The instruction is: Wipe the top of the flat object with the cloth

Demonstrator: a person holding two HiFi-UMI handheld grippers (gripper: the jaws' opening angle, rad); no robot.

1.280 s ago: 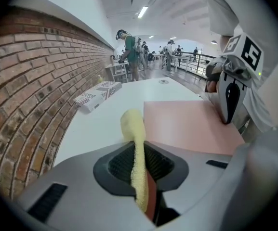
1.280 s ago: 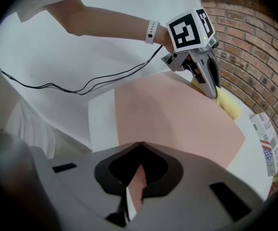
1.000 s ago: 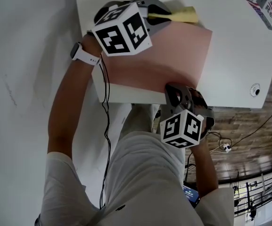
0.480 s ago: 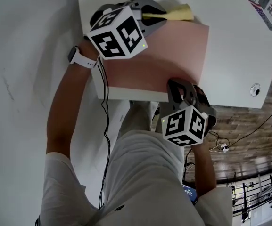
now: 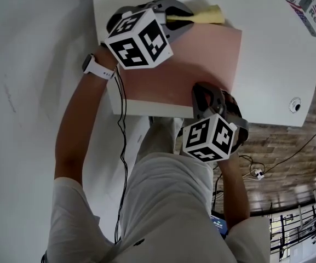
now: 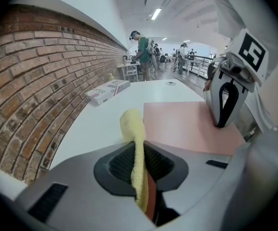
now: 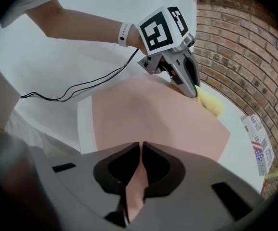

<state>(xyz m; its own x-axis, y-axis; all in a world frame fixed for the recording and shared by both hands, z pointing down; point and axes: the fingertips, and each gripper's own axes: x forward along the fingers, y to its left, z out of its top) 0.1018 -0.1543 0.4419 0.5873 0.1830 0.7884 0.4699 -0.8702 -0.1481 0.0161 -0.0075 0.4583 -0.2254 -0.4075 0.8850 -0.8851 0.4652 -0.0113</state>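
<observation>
A flat pink sheet [image 5: 193, 59] lies on the white table [image 5: 278, 53]. My left gripper [image 5: 186, 19] is at the sheet's far left corner, shut on a yellow cloth [image 5: 208, 15] that sticks out past its jaws. In the left gripper view the cloth [image 6: 132, 129] stands folded between the jaws, beside the pink sheet [image 6: 187, 124]. My right gripper [image 5: 201, 93] is at the sheet's near edge, at the table's front. Its jaws [image 7: 141, 150] are shut on the edge of the pink sheet [image 7: 153, 112]. The left gripper [image 7: 192, 88] and cloth [image 7: 210, 102] show across the sheet.
A printed box [image 5: 305, 1] lies at the table's far right, near a brick wall [image 7: 240, 57]. A round cable hole [image 5: 295, 106] sits near the table's right front corner. A cable [image 5: 122, 114] hangs from the left gripper over the table's edge. People stand far off [image 6: 141, 52].
The left gripper with the cloth has shifted slightly left and away along the sheet's far corner. The right gripper stays clamped on the near edge, its cube tilted a little.
</observation>
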